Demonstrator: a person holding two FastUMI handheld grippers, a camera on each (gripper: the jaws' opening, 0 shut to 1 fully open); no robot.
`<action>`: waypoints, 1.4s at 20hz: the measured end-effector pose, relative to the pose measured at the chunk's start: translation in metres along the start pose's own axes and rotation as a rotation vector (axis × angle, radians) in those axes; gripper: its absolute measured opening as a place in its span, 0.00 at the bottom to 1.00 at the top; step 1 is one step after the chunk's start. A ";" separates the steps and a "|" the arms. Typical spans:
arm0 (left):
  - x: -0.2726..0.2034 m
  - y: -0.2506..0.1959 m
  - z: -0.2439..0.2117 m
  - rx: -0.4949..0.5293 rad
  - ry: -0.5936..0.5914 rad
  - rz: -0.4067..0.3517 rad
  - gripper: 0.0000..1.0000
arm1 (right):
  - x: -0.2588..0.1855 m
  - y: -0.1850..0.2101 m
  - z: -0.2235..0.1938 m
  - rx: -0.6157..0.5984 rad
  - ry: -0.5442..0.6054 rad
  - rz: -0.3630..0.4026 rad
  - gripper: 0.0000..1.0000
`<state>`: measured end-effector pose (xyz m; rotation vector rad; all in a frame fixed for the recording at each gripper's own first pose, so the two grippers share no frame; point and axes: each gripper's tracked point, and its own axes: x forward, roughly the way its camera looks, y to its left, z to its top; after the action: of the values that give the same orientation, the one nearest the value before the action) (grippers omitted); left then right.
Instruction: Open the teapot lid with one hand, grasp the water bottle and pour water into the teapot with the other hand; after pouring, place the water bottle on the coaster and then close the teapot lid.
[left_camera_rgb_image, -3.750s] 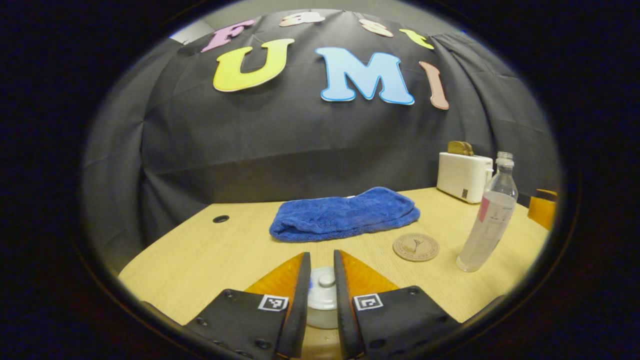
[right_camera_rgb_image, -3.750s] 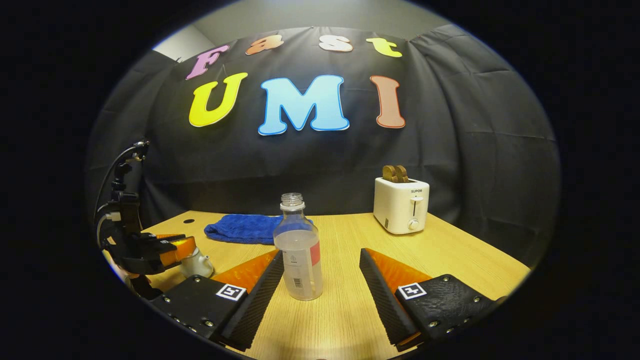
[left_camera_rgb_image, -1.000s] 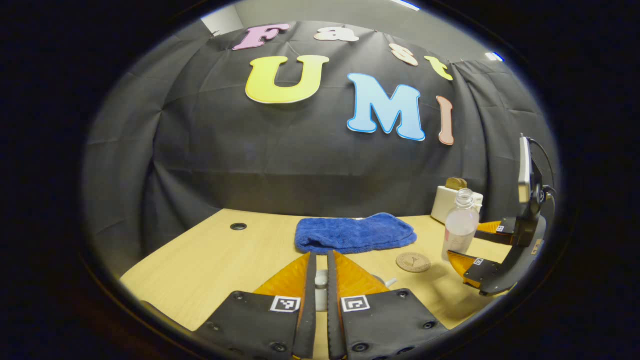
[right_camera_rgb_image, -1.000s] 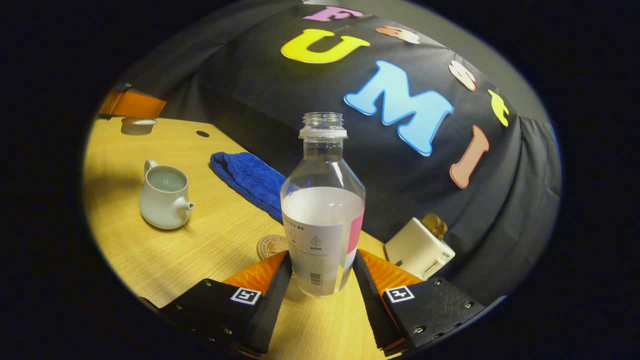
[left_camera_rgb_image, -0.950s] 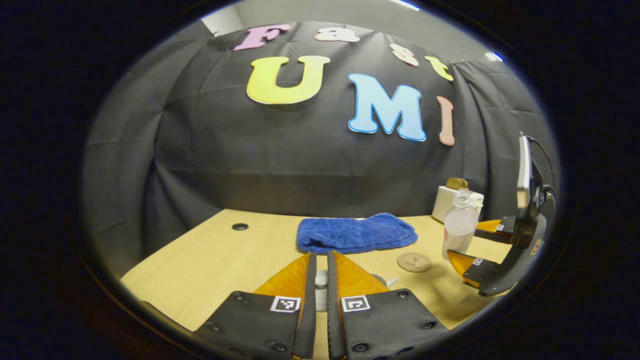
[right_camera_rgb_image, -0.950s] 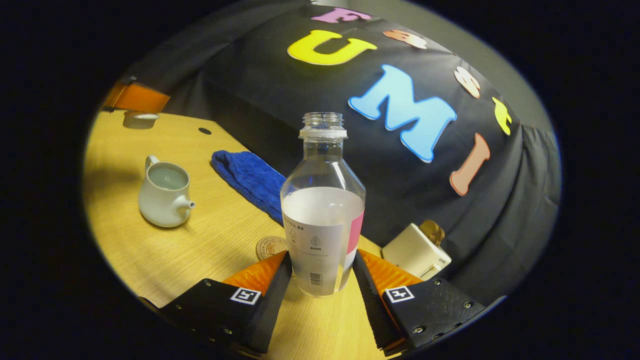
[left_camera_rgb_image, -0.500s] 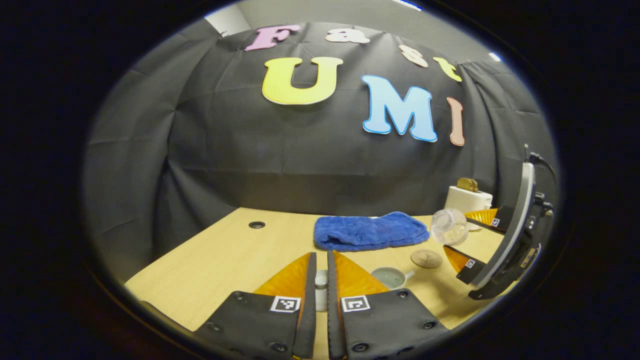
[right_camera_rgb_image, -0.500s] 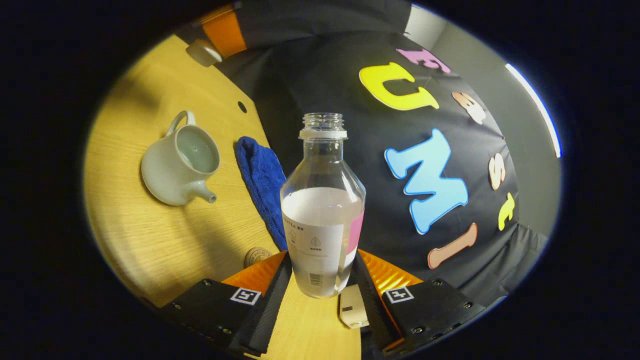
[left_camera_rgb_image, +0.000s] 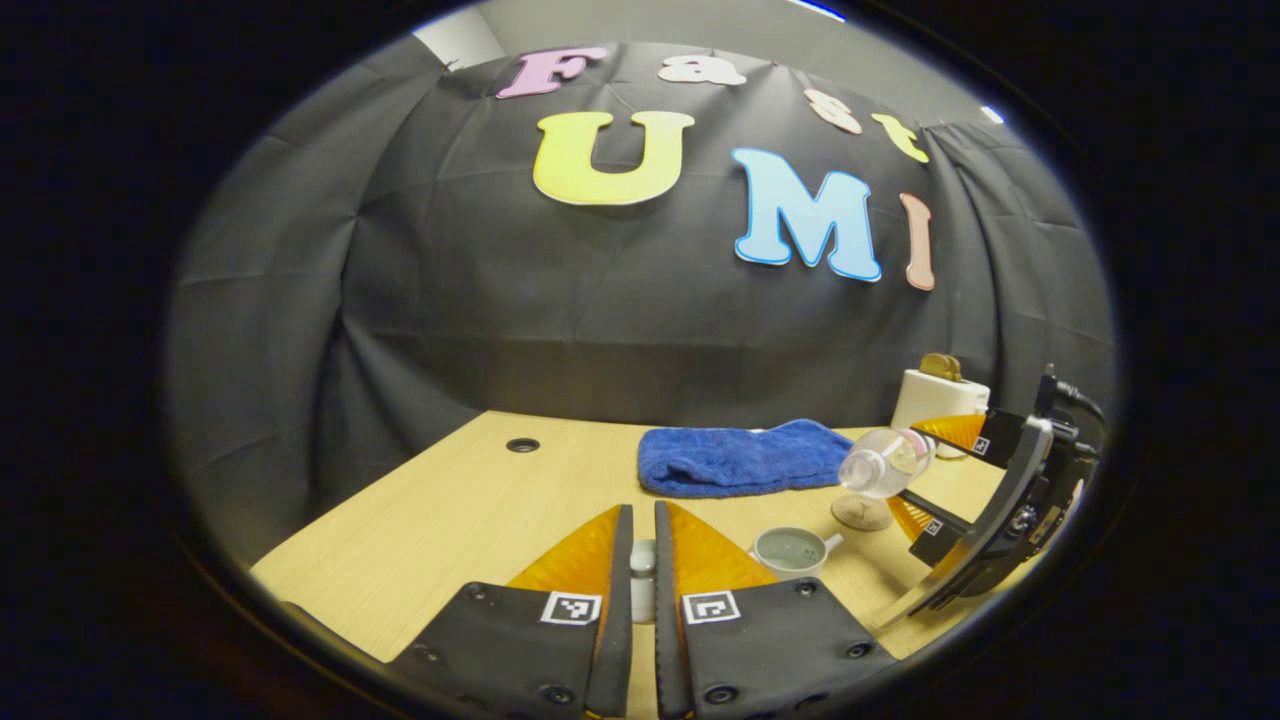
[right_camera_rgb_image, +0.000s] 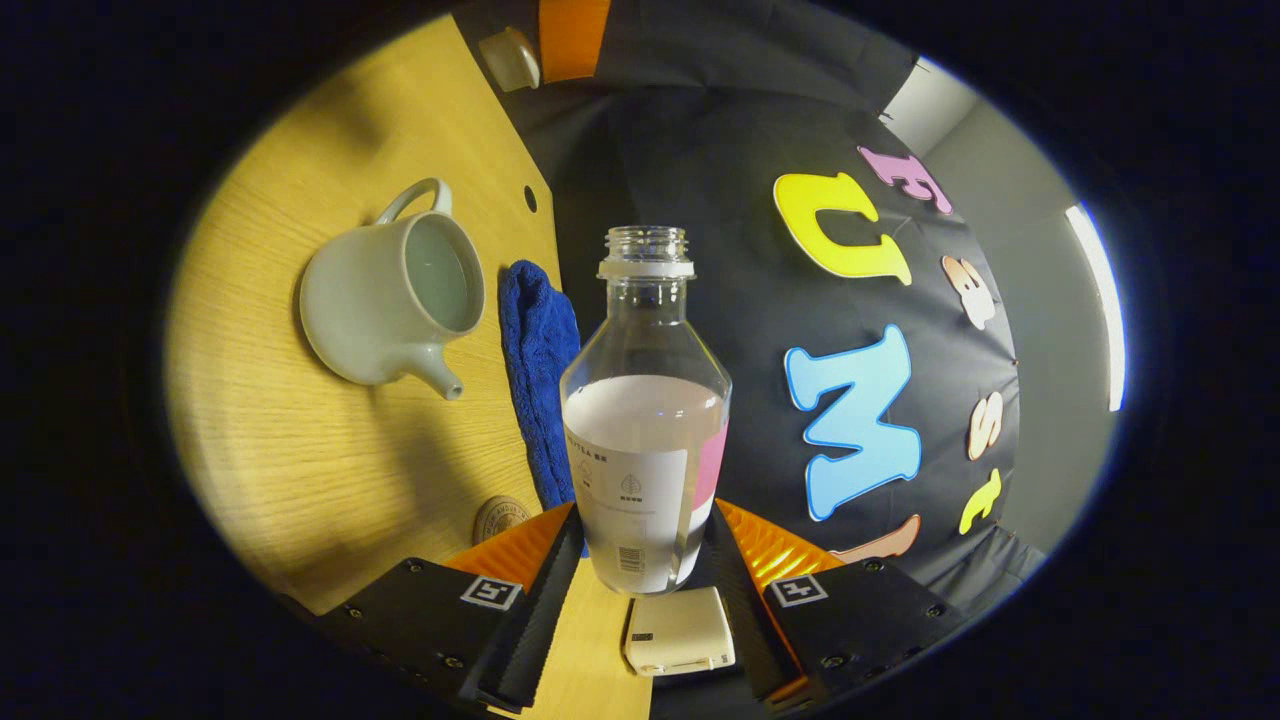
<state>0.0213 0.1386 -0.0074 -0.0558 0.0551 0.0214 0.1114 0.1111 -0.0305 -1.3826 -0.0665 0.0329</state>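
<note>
White and lidless, the teapot (right_camera_rgb_image: 385, 295) sits on the wooden table (right_camera_rgb_image: 260, 440) in front of the blue towel (right_camera_rgb_image: 538, 370), near the coaster (right_camera_rgb_image: 498, 518). Over it the right gripper (right_camera_rgb_image: 645, 560) has both fingers clamped on the uncapped water bottle (right_camera_rgb_image: 645, 440), tipped over on its side, mouth toward the pot. Off to the side, the left gripper (left_camera_rgb_image: 641, 585) is pinched on the teapot lid (left_camera_rgb_image: 642, 570) above the table, and a toaster (left_camera_rgb_image: 938, 395) stands at the back.

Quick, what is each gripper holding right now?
Left gripper: shut on the small white ceramic teapot lid.
Right gripper: shut on the clear plastic water bottle, tipped toward the open white teapot.
</note>
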 end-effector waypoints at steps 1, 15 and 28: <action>0.001 0.000 -0.002 0.001 0.001 0.000 0.16 | 0.001 0.001 0.000 -0.024 0.002 -0.005 0.75; -0.001 -0.001 -0.002 0.008 0.009 -0.006 0.17 | 0.005 -0.007 0.005 -0.302 -0.051 -0.061 0.75; 0.000 -0.007 -0.008 0.003 0.018 -0.019 0.17 | 0.014 -0.012 0.015 -0.452 -0.104 -0.119 0.75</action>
<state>0.0207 0.1316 -0.0147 -0.0536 0.0729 0.0018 0.1238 0.1242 -0.0159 -1.8257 -0.2555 -0.0100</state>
